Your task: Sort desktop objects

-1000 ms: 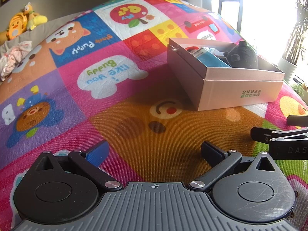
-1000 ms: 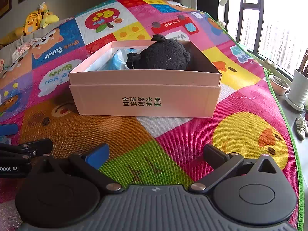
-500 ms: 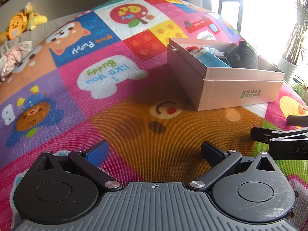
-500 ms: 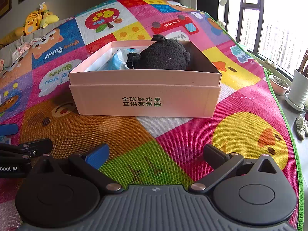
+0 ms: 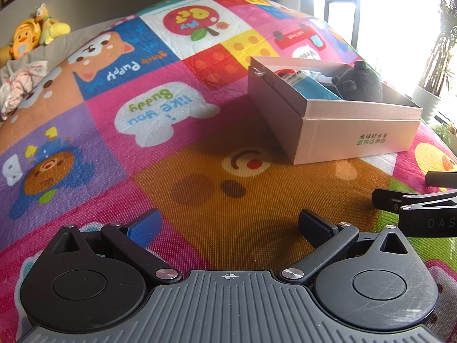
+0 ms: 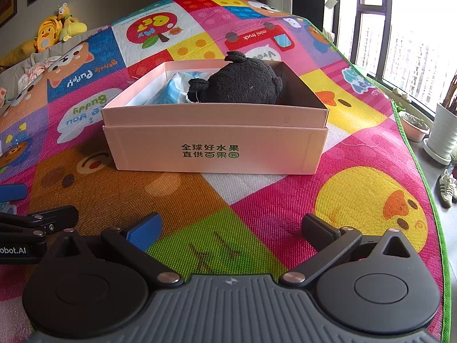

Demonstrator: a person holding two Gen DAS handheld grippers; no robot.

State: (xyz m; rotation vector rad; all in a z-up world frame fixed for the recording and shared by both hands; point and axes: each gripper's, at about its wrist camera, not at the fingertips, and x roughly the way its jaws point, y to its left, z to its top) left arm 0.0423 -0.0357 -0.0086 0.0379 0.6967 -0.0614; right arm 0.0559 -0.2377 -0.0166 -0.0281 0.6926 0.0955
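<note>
A pink cardboard box (image 6: 214, 154) with green print stands on the colourful play mat (image 6: 257, 214); it also shows in the left wrist view (image 5: 357, 140) at the right. Inside lie a black plush toy (image 6: 242, 83), also seen from the left (image 5: 361, 83), and a blue packet (image 6: 174, 91), also seen from the left (image 5: 311, 88). My left gripper (image 5: 230, 225) is open and empty, low over the mat, left of the box. My right gripper (image 6: 231, 228) is open and empty, in front of the box. Each gripper shows at the edge of the other's view.
Yellow plush toys (image 5: 31, 37) and crumpled cloth (image 5: 20, 85) lie at the far left edge. The mat's green border (image 6: 422, 177) ends at the right, with plant pots (image 6: 442, 134) and shoes (image 6: 448, 185) on the floor by the window.
</note>
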